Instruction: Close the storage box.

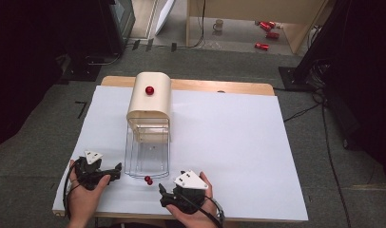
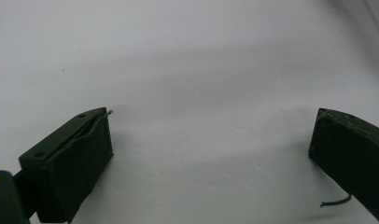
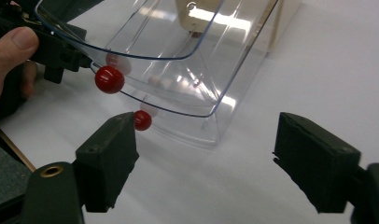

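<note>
Clear box (image 1: pixel 147 153) below the cream lid (image 1: pixel 149 97) – contents unclear; 2 red balls (image 1: pixel 148 180) just outside. Both grippers (image 1: pixel 116 172) (image 1: pixel 163 195) spread.

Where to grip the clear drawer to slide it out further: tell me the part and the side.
Grip a red knob on the clear drawer front with the right gripper, coming from the person's side: the knobs stick out toward its open fingers.

Clear glossy plastic drawer (image 3: pixel 178 70); shiny red balls (image 3: pixel 109 79) (perhaps glass); matt white sheet (image 1: pixel 238 142) over wooden table (image 1: pixel 205 85).
</note>
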A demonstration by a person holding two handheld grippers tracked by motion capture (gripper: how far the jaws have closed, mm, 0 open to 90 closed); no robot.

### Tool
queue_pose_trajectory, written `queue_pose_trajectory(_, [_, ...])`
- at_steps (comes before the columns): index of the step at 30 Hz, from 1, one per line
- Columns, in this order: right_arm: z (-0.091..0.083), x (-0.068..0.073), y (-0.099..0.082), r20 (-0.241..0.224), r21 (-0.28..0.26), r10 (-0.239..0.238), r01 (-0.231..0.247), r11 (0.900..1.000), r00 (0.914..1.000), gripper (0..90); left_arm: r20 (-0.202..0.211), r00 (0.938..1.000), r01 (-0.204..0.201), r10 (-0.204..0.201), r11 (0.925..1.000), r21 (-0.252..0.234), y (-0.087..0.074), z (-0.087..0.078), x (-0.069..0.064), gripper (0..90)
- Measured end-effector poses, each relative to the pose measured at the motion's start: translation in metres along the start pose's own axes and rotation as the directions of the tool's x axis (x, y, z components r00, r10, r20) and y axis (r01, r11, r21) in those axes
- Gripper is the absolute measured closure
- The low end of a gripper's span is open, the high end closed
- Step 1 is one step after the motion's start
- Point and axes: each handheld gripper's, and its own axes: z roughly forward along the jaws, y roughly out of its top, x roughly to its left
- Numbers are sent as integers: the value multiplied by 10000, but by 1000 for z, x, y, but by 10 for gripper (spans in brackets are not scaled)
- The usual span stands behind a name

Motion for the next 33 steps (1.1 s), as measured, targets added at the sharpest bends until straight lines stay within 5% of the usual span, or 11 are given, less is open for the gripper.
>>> queue_pose_trajectory(7, [5,10,1,-409,-249,-17,7,9997,9992,434,3,10000,2,-2,10000,2,0,0,0,0])
queue_pose_trajectory(12, [15,22,2,-1110,-152,-119,103,9998,9937,563,2,10000,-1,1,10000,3,0,0,0,0])
queue_pose_trajectory(22, [24,31,4,-1398,-137,167,-188,9997,9900,670,4,10000,4,-4,10000,-3,0,0,0,0])
queue_pose_trajectory(33, [31,40,4,-1179,-141,371,-390,9991,9923,738,1,10000,0,0,10000,-3,0,0,0,0])
